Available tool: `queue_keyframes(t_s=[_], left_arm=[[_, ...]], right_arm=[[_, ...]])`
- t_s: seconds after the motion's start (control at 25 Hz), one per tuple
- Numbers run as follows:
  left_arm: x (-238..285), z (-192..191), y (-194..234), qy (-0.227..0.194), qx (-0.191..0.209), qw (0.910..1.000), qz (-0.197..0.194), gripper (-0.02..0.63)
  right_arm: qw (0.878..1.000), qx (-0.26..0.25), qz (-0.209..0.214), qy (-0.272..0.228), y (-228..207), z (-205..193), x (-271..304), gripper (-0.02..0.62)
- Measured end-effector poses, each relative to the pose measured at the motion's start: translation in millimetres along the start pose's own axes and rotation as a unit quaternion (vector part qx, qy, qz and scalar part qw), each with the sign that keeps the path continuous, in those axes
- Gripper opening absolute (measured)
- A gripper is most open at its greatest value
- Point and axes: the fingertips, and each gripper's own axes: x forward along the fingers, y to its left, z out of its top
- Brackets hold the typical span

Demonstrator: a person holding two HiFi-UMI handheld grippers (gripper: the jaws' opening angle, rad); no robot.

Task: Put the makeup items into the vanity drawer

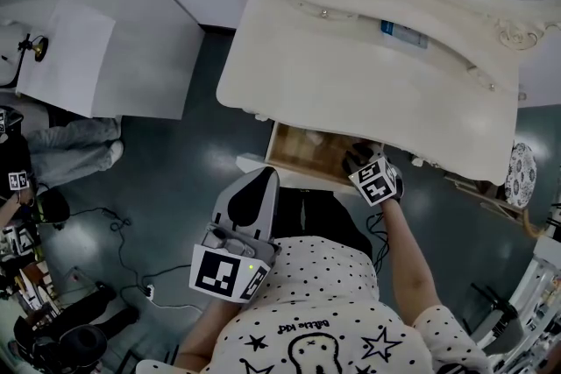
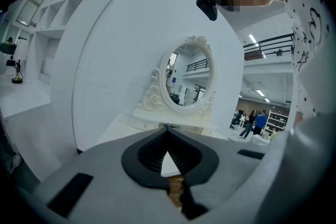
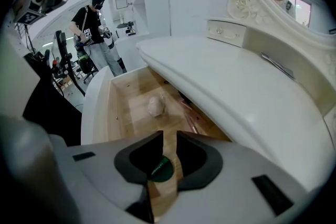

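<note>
The white vanity (image 1: 351, 92) has its wooden drawer (image 1: 302, 155) pulled open below the top. My right gripper (image 1: 366, 164) reaches down into the drawer's right part. In the right gripper view its jaws (image 3: 169, 139) stand apart, and a dark green round item (image 3: 159, 169) lies on the drawer floor between them, not pressed by the pads. Further in lie a pale round puff (image 3: 155, 105) and thin pinkish sticks (image 3: 190, 114). My left gripper (image 1: 256, 188) hangs near the person's body, short of the drawer, its jaws (image 2: 168, 136) together and empty.
A small blue-labelled item (image 1: 403, 34) lies on the vanity's raised shelf below the oval mirror (image 2: 188, 77). A round patterned stool (image 1: 521, 174) stands right of the vanity. Cables (image 1: 123, 276) trail on the dark floor at left. A person in black (image 3: 94, 29) stands beyond the drawer.
</note>
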Motion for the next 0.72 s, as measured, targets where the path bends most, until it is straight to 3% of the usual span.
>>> queue_keyframes(t_s=[0.16, 0.48, 0.72], left_arm=[[0.6, -0.3, -2.6, -0.002, 0.000, 1.0000, -0.005, -0.003], [0.9, 0.0, -6.3, -0.007, 0.002, 0.9999, -0.014, -0.003], [-2.3, 3.1, -9.4, -0.016, 0.003, 0.9997, -0.019, -0.005]], right_arm=[[1.000, 0.007, -0.025, -0.014, -6.1, 2.0, -9.3, 0.010], [0.997, 0.039, -0.046, -0.050, -7.1, 11.8, -27.8, 0.008], [0.989, 0.077, -0.065, -0.106, -4.4, 28.0, -59.3, 0.008]])
